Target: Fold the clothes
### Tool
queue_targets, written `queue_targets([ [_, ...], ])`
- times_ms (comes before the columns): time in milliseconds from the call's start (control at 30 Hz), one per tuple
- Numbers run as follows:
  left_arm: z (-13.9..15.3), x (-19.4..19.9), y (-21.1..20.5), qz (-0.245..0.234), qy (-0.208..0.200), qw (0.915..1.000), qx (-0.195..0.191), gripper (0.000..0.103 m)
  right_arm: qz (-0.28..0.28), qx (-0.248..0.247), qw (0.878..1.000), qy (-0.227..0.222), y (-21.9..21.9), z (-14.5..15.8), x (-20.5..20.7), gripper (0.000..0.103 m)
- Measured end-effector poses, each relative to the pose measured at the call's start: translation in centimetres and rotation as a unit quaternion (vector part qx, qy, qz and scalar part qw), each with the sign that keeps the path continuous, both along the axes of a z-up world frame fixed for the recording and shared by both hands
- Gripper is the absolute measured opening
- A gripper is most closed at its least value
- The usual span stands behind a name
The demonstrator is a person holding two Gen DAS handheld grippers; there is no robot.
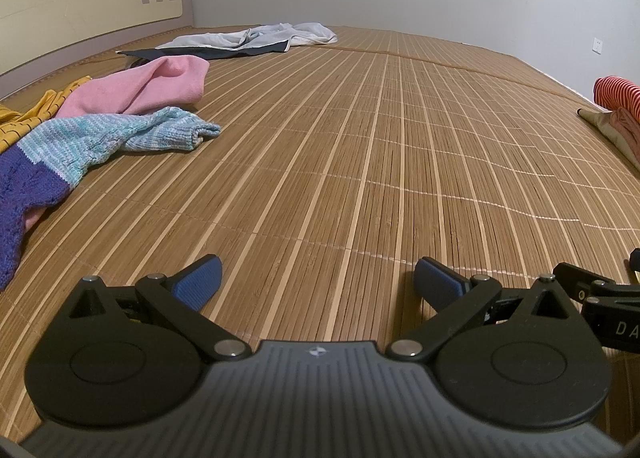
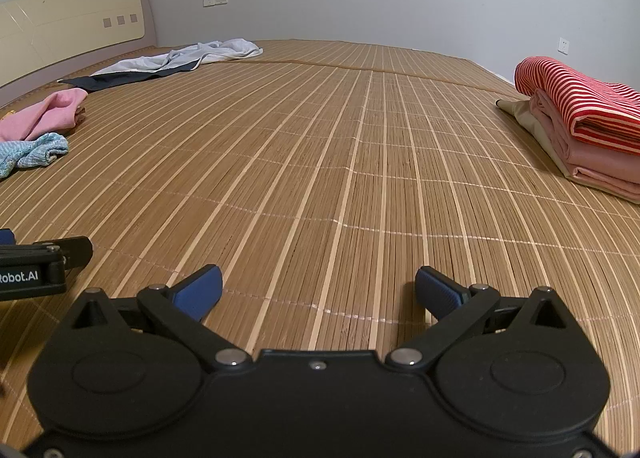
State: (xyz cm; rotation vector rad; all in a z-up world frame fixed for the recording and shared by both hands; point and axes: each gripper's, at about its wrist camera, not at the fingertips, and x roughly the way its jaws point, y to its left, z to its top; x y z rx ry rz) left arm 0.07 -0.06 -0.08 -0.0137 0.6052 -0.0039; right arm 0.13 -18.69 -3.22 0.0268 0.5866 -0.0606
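Over the bare middle of the bamboo mat (image 2: 340, 178), both tools hang side by side with nothing in them. The left gripper (image 1: 318, 284) has its blue pads spread wide, only mat between them, and the right gripper (image 2: 318, 286) is the same, jaws fully apart and empty. Off to the right sits the folded stack (image 2: 588, 130), red-striped piece on top, pink and beige beneath, so part of the job looks done. To the left lies the unfolded heap: a blue-and-purple knit sweater (image 1: 92, 146) nearest, a pink garment (image 1: 148, 86) just behind it and touching, a yellow striped one (image 1: 24, 118) at the edge, and a white-and-navy garment (image 1: 244, 40) well apart near the headboard (image 1: 80, 6). This reads as the pause between items. Next call, I'd say: swing left, pick the knit sweater by an edge, drag it to the clear centre and spread it flat. Watch the pink one doesn't come along with it.
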Motion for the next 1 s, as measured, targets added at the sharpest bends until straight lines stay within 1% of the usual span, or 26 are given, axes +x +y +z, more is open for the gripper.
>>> queue_targets([
  [467, -0.3, 0.2, -0.2, 0.001, 0.0, 1.0, 0.001, 0.103, 0.0, -0.001, 1.0, 0.001, 0.7, 0.2, -0.2, 0.103],
  [600, 0.3, -0.2, -0.2, 0.013, -0.007, 0.9999, 0.006, 0.103, -0.001, -0.011, 1.0, 0.002, 1.0, 0.3, -0.4, 0.103],
  [733, 2.0, -1.7, 0.2, 0.016, -0.042, 0.9989, 0.017, 0.103, -0.005, -0.009, 1.0, 0.002, 1.0, 0.2, -0.3, 0.103],
  [867, 4.6, -3.5, 1.8, 0.015, -0.069, 0.9974, 0.015, 0.103, -0.011, -0.007, 1.0, 0.004, 1.1, 0.3, -0.4, 0.103],
  [933, 6.0, -4.5, 3.1, 0.024, -0.084, 0.9959, 0.021, 0.103, -0.007, -0.001, 1.0, 0.006, 1.3, 0.5, -0.5, 0.103],
  [1000, 7.1, -5.4, 4.9, 0.043, -0.092, 0.9945, 0.024, 0.103, 0.008, 0.006, 1.0, 0.009, 1.9, 0.9, -0.8, 0.102],
])
